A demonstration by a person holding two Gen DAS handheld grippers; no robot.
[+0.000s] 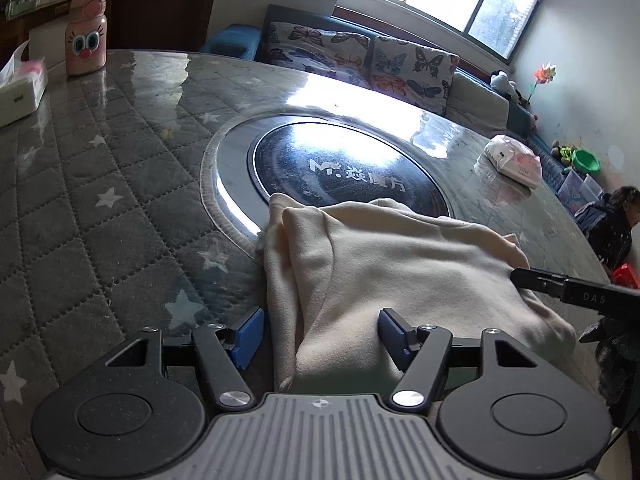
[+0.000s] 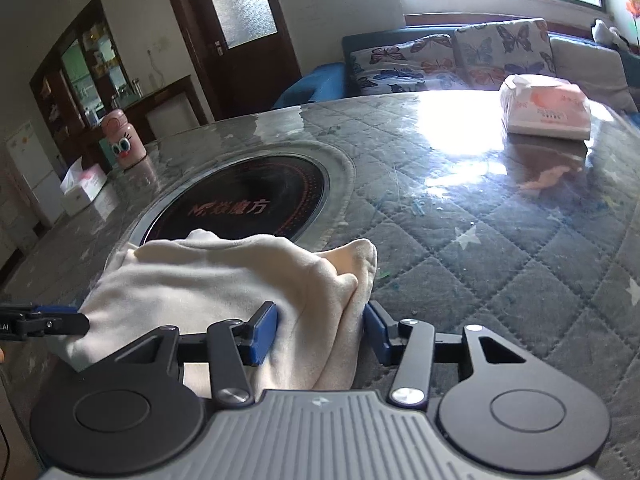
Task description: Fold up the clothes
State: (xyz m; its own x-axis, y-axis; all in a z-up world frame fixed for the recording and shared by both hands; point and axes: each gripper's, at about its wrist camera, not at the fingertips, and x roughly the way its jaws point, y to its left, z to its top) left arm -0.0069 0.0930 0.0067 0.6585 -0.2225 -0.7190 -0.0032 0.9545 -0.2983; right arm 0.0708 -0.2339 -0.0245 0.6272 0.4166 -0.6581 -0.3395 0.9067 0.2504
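A cream garment (image 1: 400, 264) lies folded in a thick bundle on the quilted grey table (image 1: 100, 184), near its front edge. My left gripper (image 1: 322, 334) straddles the garment's left end. Its right pad digs into the cloth, while its left pad stands on the table just off the cloth's edge. My right gripper (image 2: 320, 330) is at the garment's (image 2: 208, 280) right end, with bunched folds filling the gap between both blue pads. One of the right gripper's fingers (image 1: 560, 286) rests on the cloth's right edge in the left wrist view. One of the left gripper's fingers (image 2: 52, 320) shows at the cloth's left edge.
A round black cooktop (image 1: 340, 164) is set into the table just behind the garment. A pink bottle (image 1: 86, 36) and a tissue box (image 1: 22, 88) stand far left. A tissue pack (image 1: 514, 160) lies far right. A person (image 1: 616, 228) sits beyond the table's right edge.
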